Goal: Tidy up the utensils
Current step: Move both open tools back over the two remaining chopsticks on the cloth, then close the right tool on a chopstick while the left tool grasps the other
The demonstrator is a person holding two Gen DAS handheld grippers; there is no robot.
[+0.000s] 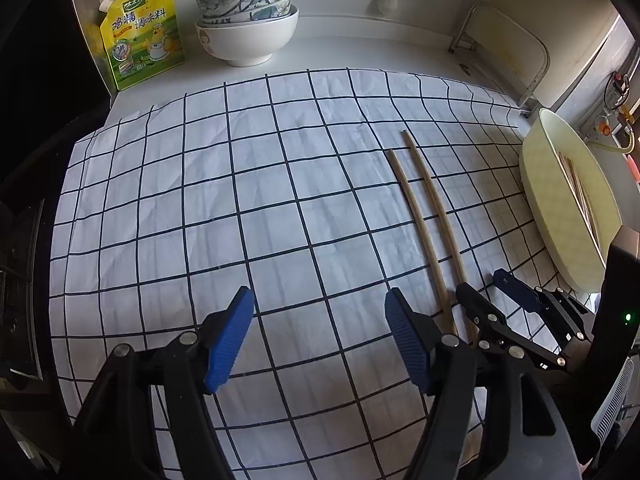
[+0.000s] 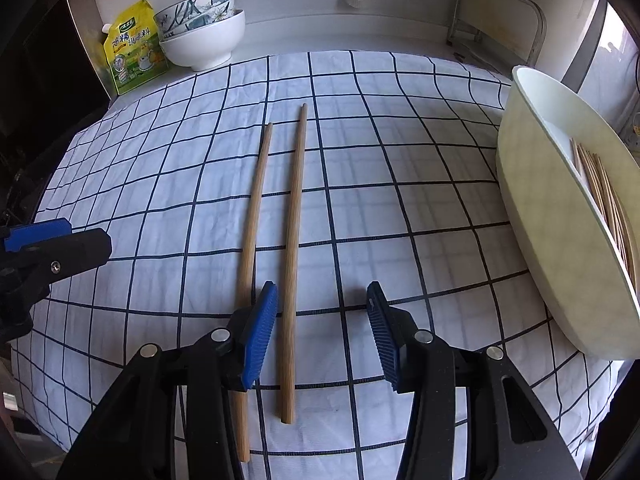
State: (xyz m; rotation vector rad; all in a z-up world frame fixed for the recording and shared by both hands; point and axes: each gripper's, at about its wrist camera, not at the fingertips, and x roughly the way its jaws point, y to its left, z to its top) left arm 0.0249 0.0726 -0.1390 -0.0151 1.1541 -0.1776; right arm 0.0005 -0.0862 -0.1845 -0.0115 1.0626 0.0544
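White counter (image 1: 360, 40) carries checked cloth (image 1: 240, 200). On cloth: two wooden chopsticks (image 2: 294, 240) side by side, apart; pale oval tray (image 2: 552, 248) at right edge. Behind cloth, on bare counter: stacked bowls (image 1: 248, 20), yellow seasoning pouch (image 1: 140, 32).

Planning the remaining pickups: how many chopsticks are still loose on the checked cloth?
2. The longer chopstick lies between the open right gripper fingers; the shorter chopstick lies just left, partly under its left finger. More sit in the cream tray.
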